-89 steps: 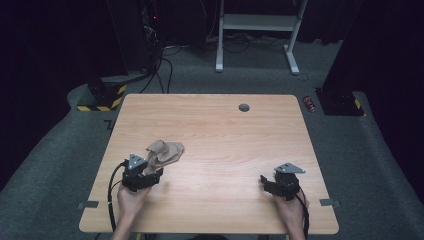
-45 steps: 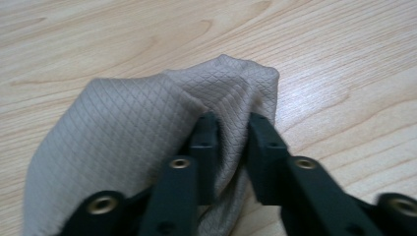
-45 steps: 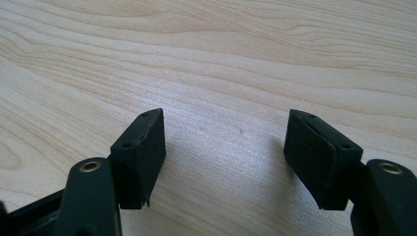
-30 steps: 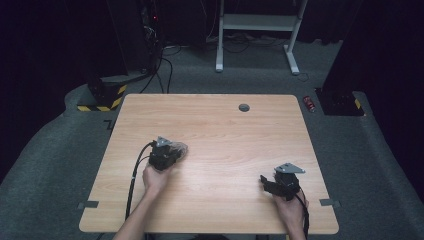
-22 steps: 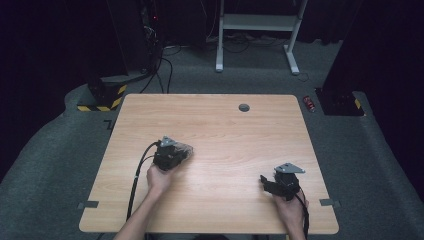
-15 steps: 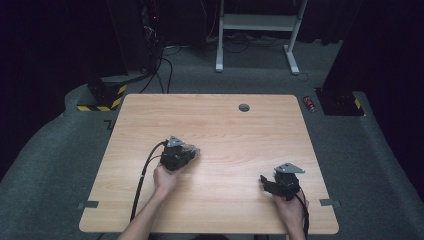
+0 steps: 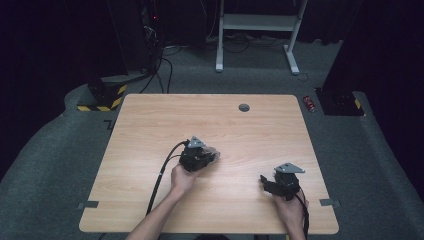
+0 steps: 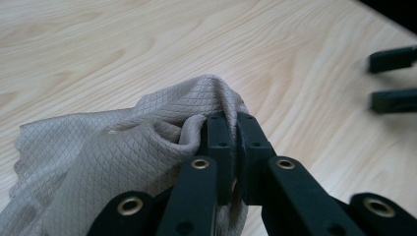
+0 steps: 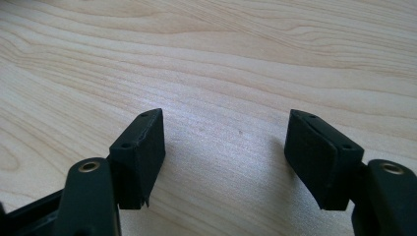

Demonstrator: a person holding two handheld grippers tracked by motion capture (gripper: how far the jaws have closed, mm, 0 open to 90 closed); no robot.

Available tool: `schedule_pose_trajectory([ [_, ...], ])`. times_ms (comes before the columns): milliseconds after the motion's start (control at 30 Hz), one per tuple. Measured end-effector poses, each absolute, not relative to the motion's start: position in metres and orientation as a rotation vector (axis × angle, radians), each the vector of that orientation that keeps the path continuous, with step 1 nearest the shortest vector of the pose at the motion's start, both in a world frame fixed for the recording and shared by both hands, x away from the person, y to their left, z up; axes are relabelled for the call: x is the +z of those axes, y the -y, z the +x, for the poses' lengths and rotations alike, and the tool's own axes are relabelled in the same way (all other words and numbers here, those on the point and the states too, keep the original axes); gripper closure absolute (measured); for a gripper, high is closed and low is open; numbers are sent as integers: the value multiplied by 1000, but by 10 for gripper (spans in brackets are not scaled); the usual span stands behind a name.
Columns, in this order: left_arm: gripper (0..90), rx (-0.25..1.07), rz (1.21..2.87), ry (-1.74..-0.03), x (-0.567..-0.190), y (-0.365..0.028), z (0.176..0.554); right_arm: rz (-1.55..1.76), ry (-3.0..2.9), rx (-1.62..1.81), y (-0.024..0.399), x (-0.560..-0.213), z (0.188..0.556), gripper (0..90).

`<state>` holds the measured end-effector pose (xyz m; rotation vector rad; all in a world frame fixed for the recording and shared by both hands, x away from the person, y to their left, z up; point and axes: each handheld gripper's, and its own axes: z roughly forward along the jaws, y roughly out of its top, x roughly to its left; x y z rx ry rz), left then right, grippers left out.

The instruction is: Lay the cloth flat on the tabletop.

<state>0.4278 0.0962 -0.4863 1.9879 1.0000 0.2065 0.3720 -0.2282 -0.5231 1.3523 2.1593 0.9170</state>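
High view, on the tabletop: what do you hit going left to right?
Left gripper's cable → left gripper shut on the beige cloth → table's grommet hole → right gripper, jaws open.

cloth (image 8: 113, 162) – bottom + left cut off by frame edge in my left gripper view, mostly hidden under my left gripper (image 7: 199, 155) from high view | pinched fold hidden btwn jaws | my right gripper (image 8: 393, 81) – blurred, cut off at right edge | small red thing on floor (image 7: 310, 103) – too small to ID
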Motion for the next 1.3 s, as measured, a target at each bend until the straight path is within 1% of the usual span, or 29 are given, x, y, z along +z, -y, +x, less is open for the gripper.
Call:
schedule_pose_trajectory([
  [233, 864, 172, 2007, -967, -491, -75, 429, 1352, -2160, 917, 228, -523, 372, 313],
  [400, 864, 147, 2052, -931, -486, -57, 431, 1353, -2160, 917, 228, -523, 372, 312],
  [433, 864, 157, 2058, -916, -483, -53, 432, 1353, -2159, 917, 228, -523, 372, 312],
  [700, 859, 107, 2056, -910, -491, -39, 436, 1353, -2160, 917, 228, -523, 372, 312],
  [867, 857, 121, 2098, -885, -488, -31, 439, 1353, -2160, 917, 228, -523, 372, 312],
  [967, 820, 114, 2082, -884, -486, -30, 440, 1353, -2160, 917, 228, -523, 372, 312],
  [1100, 717, 110, 2055, -867, -481, -35, 436, 1353, -2160, 917, 228, -523, 372, 312],
  [1133, 717, 117, 2051, -861, -479, -37, 434, 1353, -2160, 917, 228, -523, 372, 312],
  [1200, 674, 146, 2035, -858, -473, -49, 427, 1351, -2161, 918, 228, -523, 372, 318],
  [1233, 666, 146, 2035, -858, -473, -49, 427, 1351, -2161, 918, 228, -523, 372, 318],
  [1267, 657, 174, 2022, -867, -471, -60, 421, 1343, -2162, 922, 228, -523, 372, 351],
  [1300, 650, 174, 2022, -867, -471, -60, 421, 1343, -2162, 922, 228, -523, 372, 351],
])
